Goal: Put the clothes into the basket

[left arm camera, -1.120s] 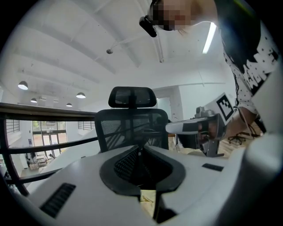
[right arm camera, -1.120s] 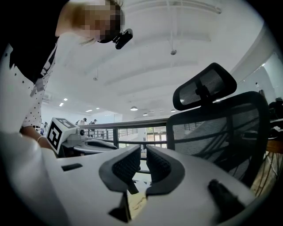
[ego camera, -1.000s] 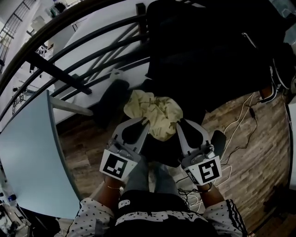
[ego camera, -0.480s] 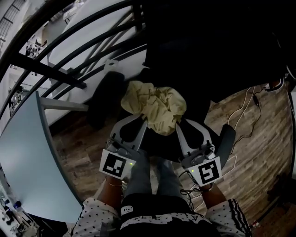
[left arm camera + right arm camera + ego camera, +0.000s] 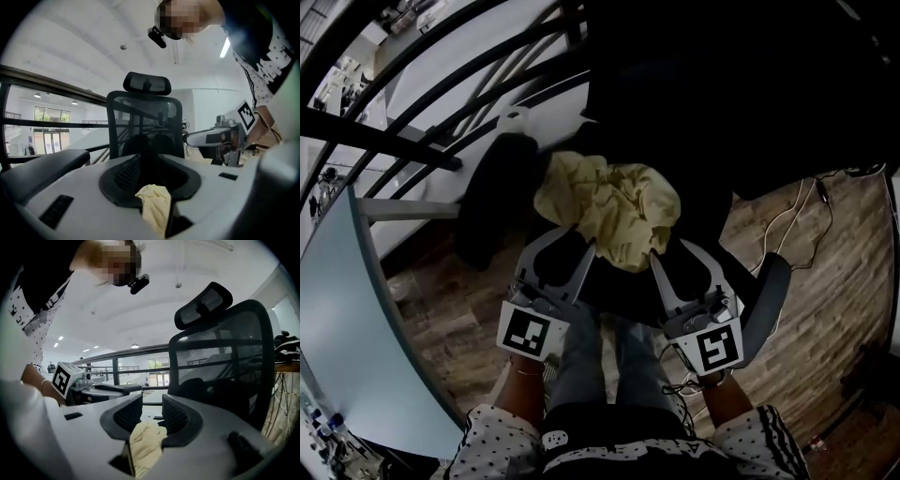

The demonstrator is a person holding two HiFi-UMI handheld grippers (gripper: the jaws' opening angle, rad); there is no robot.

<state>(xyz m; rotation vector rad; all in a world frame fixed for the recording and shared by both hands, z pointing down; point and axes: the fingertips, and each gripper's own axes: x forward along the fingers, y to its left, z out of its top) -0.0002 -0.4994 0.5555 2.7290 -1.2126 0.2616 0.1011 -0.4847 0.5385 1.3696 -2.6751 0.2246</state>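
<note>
head view: the crumpled pale yellow cloth lies bunched over the dark seat of a black mesh-backed office chair. its long axis runs from ten to four o'clock. no basket can be made out. the left gripper and right gripper sit side by side at six o'clock of the cloth, nearly level and aimed at twelve. both are about equally near, and the cloth's near edge reaches both tips.

left gripper view: the fingers have just been opening and stand released. a yellow fold lies loose in the gap at six o'clock, not pinched.

right gripper view: these fingers have likewise just been opening. they are parted, with a cloth corner low between them.

any re-grasp would likely need both tips pushed forward toward twelve.
</note>
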